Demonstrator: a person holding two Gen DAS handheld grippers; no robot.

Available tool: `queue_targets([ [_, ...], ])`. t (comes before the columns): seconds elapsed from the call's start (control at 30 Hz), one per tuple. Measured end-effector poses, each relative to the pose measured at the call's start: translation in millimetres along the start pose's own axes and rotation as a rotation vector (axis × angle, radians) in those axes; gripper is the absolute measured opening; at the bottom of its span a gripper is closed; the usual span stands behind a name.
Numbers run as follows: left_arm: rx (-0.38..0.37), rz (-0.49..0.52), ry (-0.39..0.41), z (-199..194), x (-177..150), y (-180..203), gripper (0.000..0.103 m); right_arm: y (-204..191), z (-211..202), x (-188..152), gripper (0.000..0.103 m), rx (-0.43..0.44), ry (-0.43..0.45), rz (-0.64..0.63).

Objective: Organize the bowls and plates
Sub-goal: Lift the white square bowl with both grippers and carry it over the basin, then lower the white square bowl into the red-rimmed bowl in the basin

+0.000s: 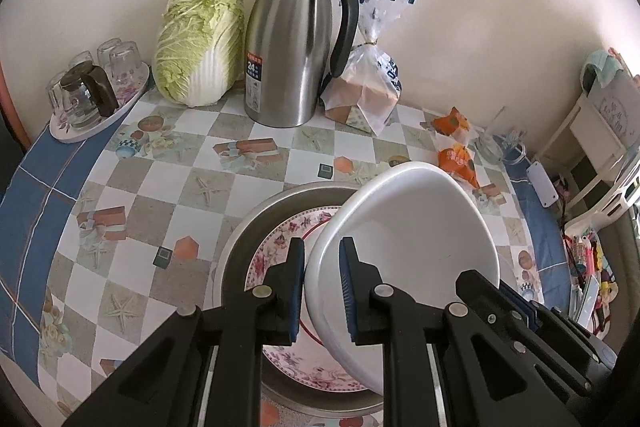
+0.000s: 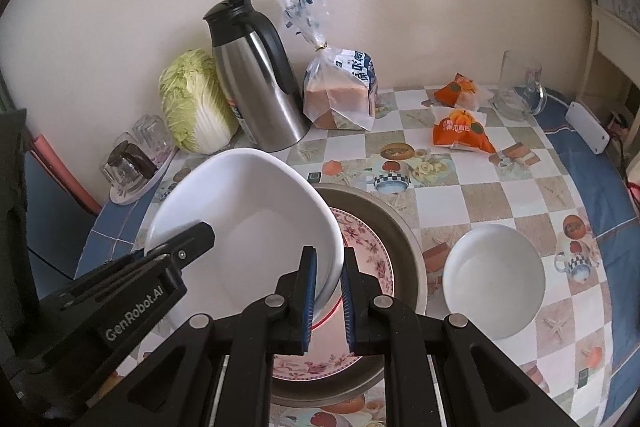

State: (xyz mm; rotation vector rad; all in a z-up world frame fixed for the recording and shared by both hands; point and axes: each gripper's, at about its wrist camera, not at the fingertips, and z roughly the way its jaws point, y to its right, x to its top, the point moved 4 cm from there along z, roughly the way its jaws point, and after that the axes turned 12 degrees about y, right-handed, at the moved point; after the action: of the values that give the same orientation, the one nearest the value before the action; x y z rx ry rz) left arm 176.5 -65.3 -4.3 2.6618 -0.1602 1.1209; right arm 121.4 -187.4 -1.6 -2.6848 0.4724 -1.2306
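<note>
**Bowl held by both grippers over the stack**

Bowl (image 2: 248, 227), white, tilted, hangs above floral plate (image 2: 372, 251) in metal basin (image 2: 404, 227). Left gripper (image 1: 322, 291) and right gripper (image 2: 329, 297) each pinch its rim. Glazed, rigid, probably slippery and breakable; rim grips suit it. Second bowl (image 2: 494, 281) sits beside.

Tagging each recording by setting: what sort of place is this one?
Most likely a home kitchen or dining table: a patterned tablecloth carries a napa cabbage, a steel thermos jug and bagged bread.
</note>
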Motion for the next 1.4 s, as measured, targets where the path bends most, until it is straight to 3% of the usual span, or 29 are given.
queue_targets([
  [1.4,0.016,0.000,-0.084,36,-16,-6,0.018,11,32,-14,0.014,0.014,-0.064,0.051],
])
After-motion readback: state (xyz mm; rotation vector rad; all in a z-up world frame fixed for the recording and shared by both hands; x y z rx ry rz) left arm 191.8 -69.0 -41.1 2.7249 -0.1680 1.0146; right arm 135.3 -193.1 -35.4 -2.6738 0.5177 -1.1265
